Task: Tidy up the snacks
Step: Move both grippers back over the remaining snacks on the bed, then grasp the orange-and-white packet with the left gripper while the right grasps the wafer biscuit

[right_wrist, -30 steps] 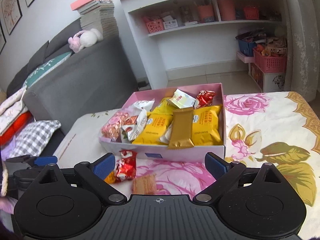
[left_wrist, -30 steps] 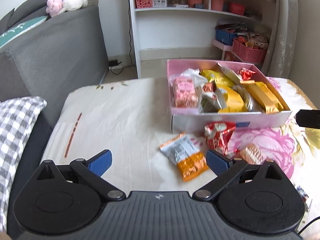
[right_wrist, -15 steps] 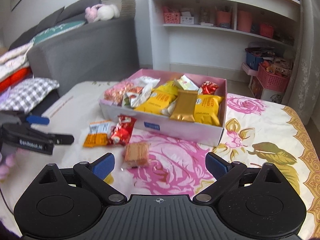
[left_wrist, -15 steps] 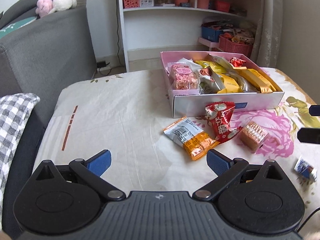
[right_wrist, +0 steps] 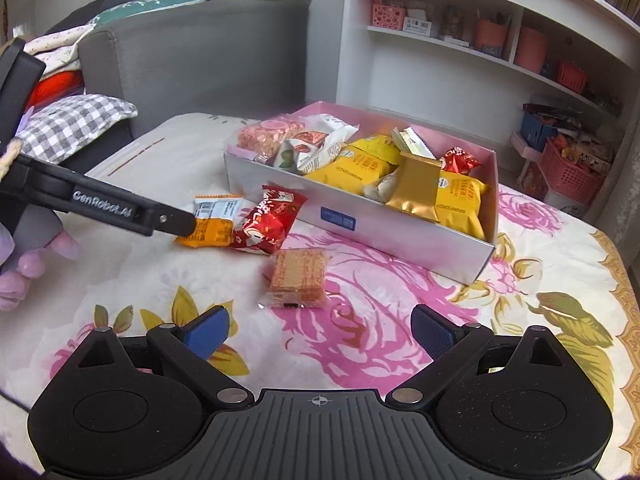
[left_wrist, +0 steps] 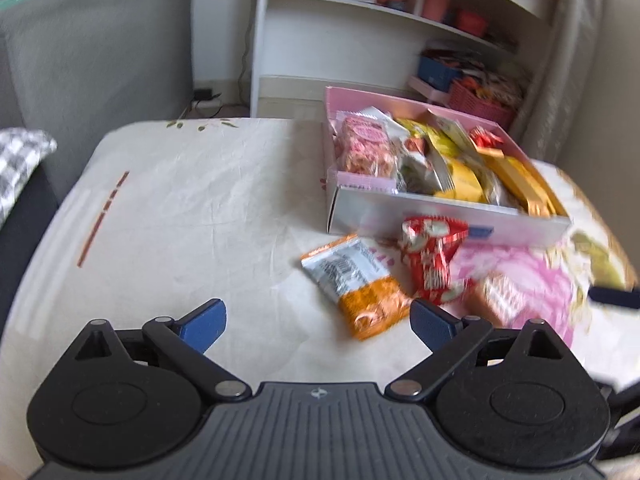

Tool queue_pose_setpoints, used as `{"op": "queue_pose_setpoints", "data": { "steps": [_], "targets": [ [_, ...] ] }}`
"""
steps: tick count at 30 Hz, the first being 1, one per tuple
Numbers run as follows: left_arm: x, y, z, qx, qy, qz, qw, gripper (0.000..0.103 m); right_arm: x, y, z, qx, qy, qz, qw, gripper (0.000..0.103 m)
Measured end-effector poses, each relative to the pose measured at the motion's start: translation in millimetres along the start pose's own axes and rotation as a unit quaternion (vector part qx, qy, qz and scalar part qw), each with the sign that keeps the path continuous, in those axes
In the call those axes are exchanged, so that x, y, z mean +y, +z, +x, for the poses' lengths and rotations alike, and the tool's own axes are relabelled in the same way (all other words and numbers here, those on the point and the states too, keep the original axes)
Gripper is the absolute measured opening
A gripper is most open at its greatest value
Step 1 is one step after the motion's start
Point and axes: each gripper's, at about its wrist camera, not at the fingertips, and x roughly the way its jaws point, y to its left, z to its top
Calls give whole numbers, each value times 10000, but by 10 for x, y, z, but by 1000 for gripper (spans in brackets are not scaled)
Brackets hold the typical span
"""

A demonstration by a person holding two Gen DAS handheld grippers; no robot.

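A pink box [right_wrist: 400,236] [left_wrist: 440,216] full of several snack packets stands on the flowered cloth. In front of it lie an orange-and-white packet [left_wrist: 356,280] [right_wrist: 214,220], a red packet [left_wrist: 432,256] [right_wrist: 268,220] and a clear-wrapped wafer biscuit [right_wrist: 298,276] [left_wrist: 500,300]. My left gripper [left_wrist: 316,322] is open and empty, just short of the orange packet; it also shows in the right wrist view [right_wrist: 176,220], its tip next to that packet. My right gripper [right_wrist: 316,330] is open and empty, just short of the wafer.
A grey sofa [right_wrist: 192,60] with a checked cushion [right_wrist: 72,120] stands left of the table. A white shelf unit [right_wrist: 460,52] with baskets is behind. A red basket [right_wrist: 572,168] sits on the floor at the right. The cloth's left part [left_wrist: 180,208] is plain cream.
Both grippers have moved closer to the loose snacks in front of the box. The left view has swung and is blurred. Both stay open.
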Motion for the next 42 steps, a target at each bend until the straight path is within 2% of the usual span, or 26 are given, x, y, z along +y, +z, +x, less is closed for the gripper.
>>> {"op": "queue_pose_setpoints", "data": {
  "steps": [4,11,16,20,28,32,37,42],
  "targets": [
    [-17,64,84,47,193,-449,9988,94,12,62,95,22,-11,127,9999,99],
    [-64,101,245,229,459,-932,9943,89,2,125,254,116,-21,232,9997,99],
    [-166,128,272,221,461,-747,9959,85,-27,158,370,187,34,306,9994,99],
    [-270,111,296,266,609,-313,9973,79,-49,191,471,210,25,344,9992,99],
    [-278,65,229,329,542,516,9967,57,-69,202,596,235,59,369,9990,98],
    [-193,51,168,368,406,623,9965,44,-55,190,605,238,3,260,9994,96],
    [-117,33,119,354,260,545,9975,44,-45,192,591,178,-2,238,9996,96],
    [-133,36,156,251,271,531,9979,53,33,177,584,170,28,45,9998,92]
  ]
}}
